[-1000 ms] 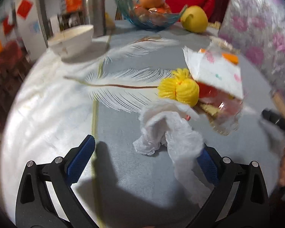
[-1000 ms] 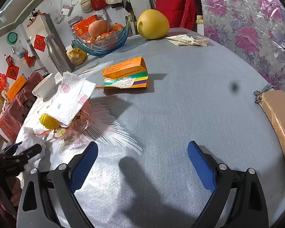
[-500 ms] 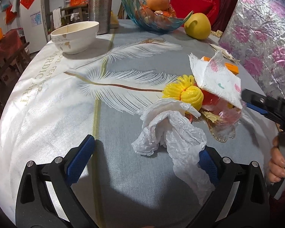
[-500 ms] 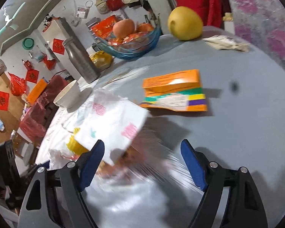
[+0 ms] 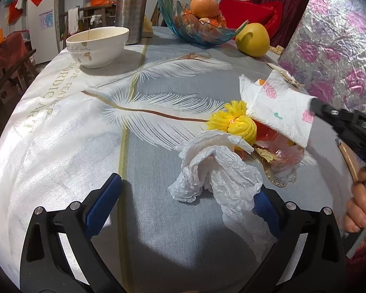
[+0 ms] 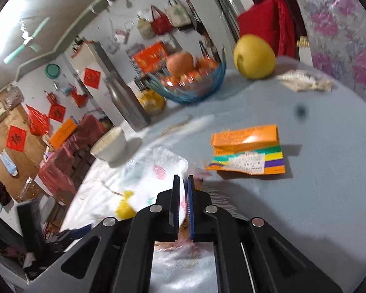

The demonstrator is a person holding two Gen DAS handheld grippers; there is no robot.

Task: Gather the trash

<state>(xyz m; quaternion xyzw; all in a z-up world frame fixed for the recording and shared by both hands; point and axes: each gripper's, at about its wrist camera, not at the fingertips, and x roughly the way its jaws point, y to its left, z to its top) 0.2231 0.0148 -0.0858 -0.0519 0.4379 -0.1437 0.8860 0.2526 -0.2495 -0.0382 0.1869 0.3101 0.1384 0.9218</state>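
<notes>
A pile of trash lies mid-table: a crumpled white plastic bag (image 5: 222, 171), a yellow foam fruit net (image 5: 234, 124), clear red-tinted wrapper (image 5: 278, 153) and a flower-printed paper napkin (image 5: 280, 112). My left gripper (image 5: 183, 202) is open just before the white bag, whose tail drapes over the right finger. My right gripper (image 6: 183, 188) has its jaws closed on the edge of the napkin (image 6: 163, 171); it also shows at the right of the left wrist view (image 5: 314, 105).
An orange and green carton (image 6: 249, 151) lies flat to the right. A white bowl (image 5: 97, 46), steel bottle (image 5: 131, 7), blue glass fruit bowl (image 5: 200, 29), yellow pomelo (image 5: 252, 40) and crumpled paper (image 6: 305, 83) stand at the table's far side.
My right gripper swung left onto the trash pile and closed its jaws on the napkin. My left gripper stayed open by the white bag.
</notes>
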